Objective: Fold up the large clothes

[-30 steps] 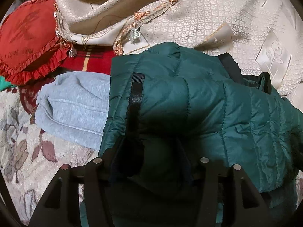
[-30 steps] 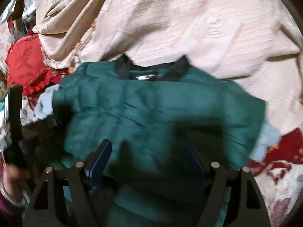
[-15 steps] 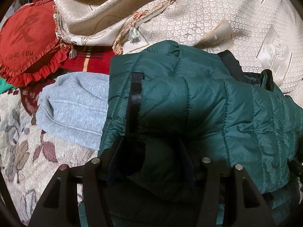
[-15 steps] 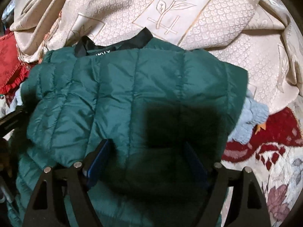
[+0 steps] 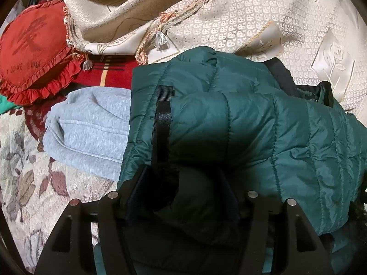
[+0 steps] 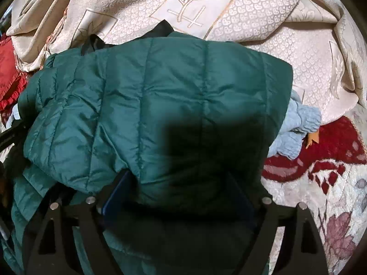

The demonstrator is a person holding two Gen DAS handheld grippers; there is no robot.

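Cream patterned fabric (image 6: 263,23) and a floral rug (image 5: 27,183) are seen behind the green puffer jacket (image 6: 172,96), which is bunched over both grippers. The fingertips of the left gripper (image 5: 182,194) and right gripper (image 6: 179,194) are buried in shadowed folds; the fingers are spread wide around the padding, and a firm grip cannot be made out.

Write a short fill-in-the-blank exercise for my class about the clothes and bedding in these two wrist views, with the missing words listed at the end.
1. The quilted jacket under both grippers is dark ____.
2. Beside it in the left wrist view lies a folded ____ sweatshirt.
3. The frilled red cushion bears the words "I ____ YOU".
4. The cream bedspread shows an embroidered ____ in a square panel.

Missing words: green; grey; LOVE; flower
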